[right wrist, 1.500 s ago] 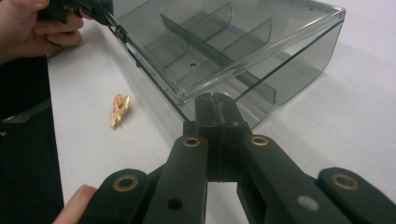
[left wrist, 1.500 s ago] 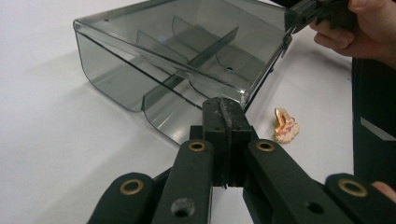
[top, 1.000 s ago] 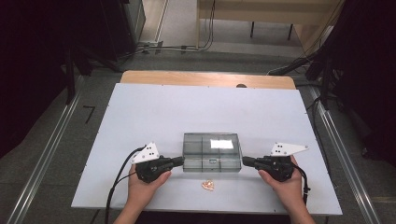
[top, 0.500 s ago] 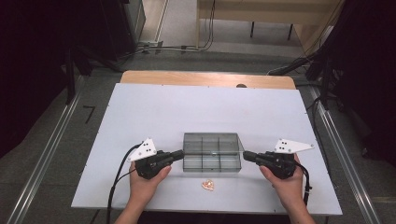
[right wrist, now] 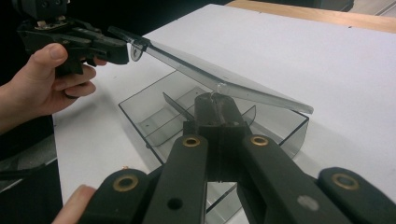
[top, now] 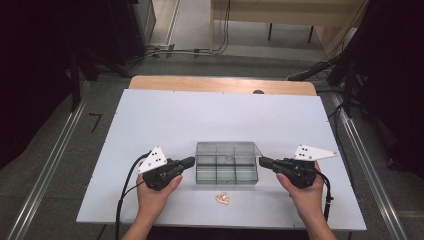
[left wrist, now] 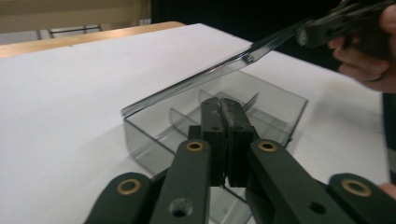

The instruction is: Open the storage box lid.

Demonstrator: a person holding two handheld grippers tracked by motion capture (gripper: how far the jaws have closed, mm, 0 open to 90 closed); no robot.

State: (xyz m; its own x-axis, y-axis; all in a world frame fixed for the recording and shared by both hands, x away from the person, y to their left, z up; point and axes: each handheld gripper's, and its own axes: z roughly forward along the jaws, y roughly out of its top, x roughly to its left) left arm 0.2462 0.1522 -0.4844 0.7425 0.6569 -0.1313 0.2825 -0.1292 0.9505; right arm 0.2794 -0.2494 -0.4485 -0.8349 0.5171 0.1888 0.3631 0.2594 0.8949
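**Lid half up, box not yet fully open**

A clear grey box (top: pixel 226 172) with dividers sits on the near half of the white surface (top: pixel 200 115), between the two hands. Its lid (left wrist: pixel 196 79) is raised at a slant above the compartments, one long edge low by the box wall and the other lifted, so the opening is begun but not finished.

The left gripper (top: pixel 189 161) meets the box from its left side. In the right gripper view its jaws pinch one end of the lid. They have just been easing apart a little, yet they look nearly closed, with the thin lid edge between them. The right gripper (top: pixel 262 161) comes in from the other side. Its jaws are closed tight on the opposite end of the lid, as the left gripper view shows.

The compartments that can be seen look empty. A small orange thing (top: pixel 222 198) lies on the surface just in front of the box, apart from it and untouched.

By my reading, the lift of the lid is roughly midway. Left to do: swing the lid all the way back and let it go. The orange thing may then go into a compartment, though that is only a guess
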